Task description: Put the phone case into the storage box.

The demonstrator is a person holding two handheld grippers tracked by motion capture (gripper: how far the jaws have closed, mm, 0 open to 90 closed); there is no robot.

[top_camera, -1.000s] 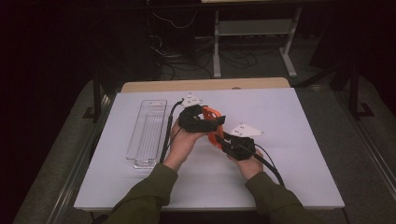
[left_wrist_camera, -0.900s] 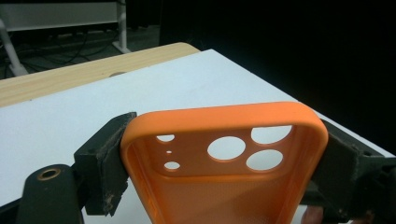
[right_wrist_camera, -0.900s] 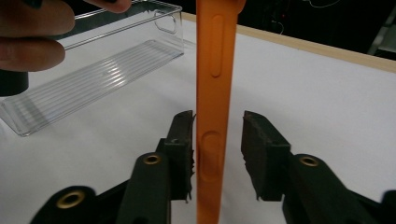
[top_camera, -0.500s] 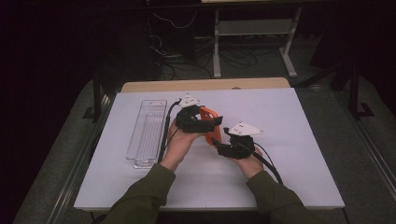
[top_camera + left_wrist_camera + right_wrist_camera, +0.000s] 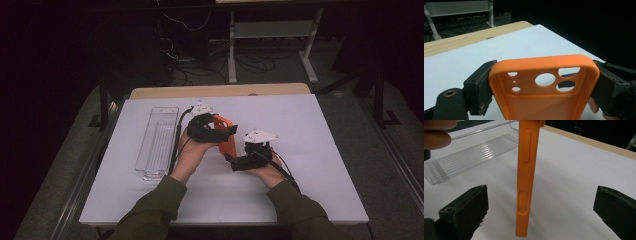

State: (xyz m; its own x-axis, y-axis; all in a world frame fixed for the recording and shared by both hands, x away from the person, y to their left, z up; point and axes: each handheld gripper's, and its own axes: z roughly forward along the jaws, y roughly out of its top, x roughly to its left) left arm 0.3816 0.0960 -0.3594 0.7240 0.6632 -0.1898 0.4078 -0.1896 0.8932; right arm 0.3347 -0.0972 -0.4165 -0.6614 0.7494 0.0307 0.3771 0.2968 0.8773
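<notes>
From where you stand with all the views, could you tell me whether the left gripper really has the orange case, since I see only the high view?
Observer: Yes. In the left gripper view the left gripper is shut on the orange phone case, one pad on each long edge, at the end with the camera cutouts.
Operator: Thank you. Is the right gripper holding it too?
Observer: No. In the right gripper view the right gripper has just been opening; its jaws stand wide, with the case edge-on between them and touching neither pad.
Operator: Which way does the case stand there?
Observer: Upright, its side buttons facing that camera, with the clear tray lying on the white table behind it.
</notes>
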